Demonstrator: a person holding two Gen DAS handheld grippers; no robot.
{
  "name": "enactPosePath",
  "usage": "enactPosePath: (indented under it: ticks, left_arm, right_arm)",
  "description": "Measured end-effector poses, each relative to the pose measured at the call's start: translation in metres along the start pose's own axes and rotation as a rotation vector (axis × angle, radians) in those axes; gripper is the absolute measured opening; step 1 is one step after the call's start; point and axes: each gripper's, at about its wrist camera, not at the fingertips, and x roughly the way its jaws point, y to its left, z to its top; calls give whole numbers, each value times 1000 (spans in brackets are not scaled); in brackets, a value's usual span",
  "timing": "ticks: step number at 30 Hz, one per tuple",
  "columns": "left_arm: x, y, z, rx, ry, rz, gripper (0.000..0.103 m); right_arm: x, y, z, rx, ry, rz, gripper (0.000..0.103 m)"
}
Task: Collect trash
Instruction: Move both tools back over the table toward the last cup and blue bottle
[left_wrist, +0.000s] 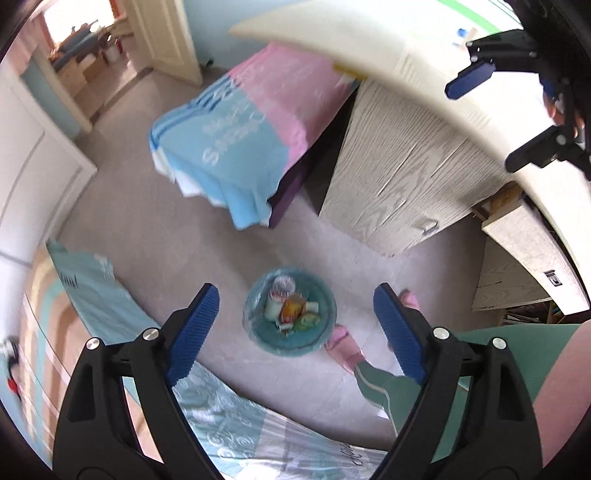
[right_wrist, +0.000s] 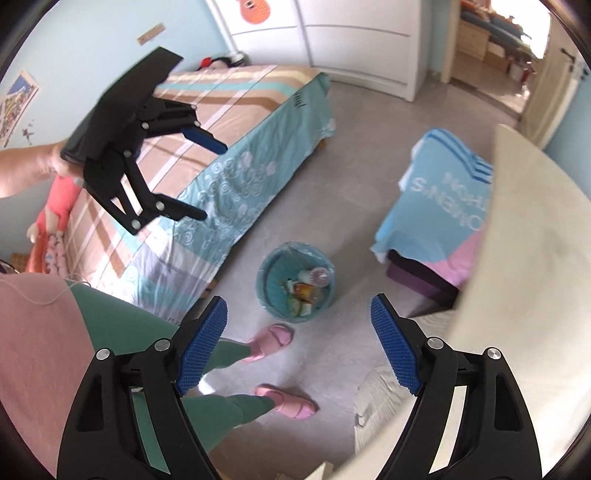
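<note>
A round teal trash bin (left_wrist: 325, 317) (right_wrist: 267, 277) with a clear liner stands on the grey floor far below both grippers. Inside lie several pieces of trash (left_wrist: 291, 306) (right_wrist: 306, 288): a clear cup, a white container and coloured wrappers. My left gripper (left_wrist: 295, 314) is open, high above the bin, with nothing between its blue pads (left_wrist: 199, 317). My right gripper (right_wrist: 298, 343) is open too and holds nothing. Each gripper shows in the other's view: the right gripper (left_wrist: 487, 114) at the upper right over the desk, the left gripper (right_wrist: 210, 177) above the striped bed.
A striped bed (right_wrist: 229, 122) with a teal cover flanks the bin on one side, a stool draped in a blue and pink cloth (left_wrist: 236, 136) (right_wrist: 443, 214) on the other. A cream desk top (left_wrist: 369, 48) (right_wrist: 532, 229) over a wood-grain cabinet (left_wrist: 402, 162) is close. The person's feet in pink slippers (right_wrist: 273, 339) stand beside the bin.
</note>
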Motion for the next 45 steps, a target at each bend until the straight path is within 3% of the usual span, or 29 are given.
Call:
enactPosePath:
  ticks: [7,14,23,33,40,45]
  left_arm:
    - [-25,-47,46,129,-72,2,90]
    - [-33,-114,100,254,-134,-84,93]
    - [-28,-224,168,443,-184,-130,96]
    - [3,-340,235,548,-188,-150,96]
    - [30,-386,279,594,-167,-166,96]
    - [53,-398,322,613,-151,-183,96]
  right_arm:
    - [-52,-14,-49,80,-63,-96,86]
    - [-102,-26,-117,180,-104,-192,88]
    - [-165,-48,-230,318,-140,-331,88]
    - [-226,-78,-342,402,-112,-449,88]
    - [-255,-116,-378,408,-96,-520,89]
    - [-270,-160,-392,463,-85,-566,90]
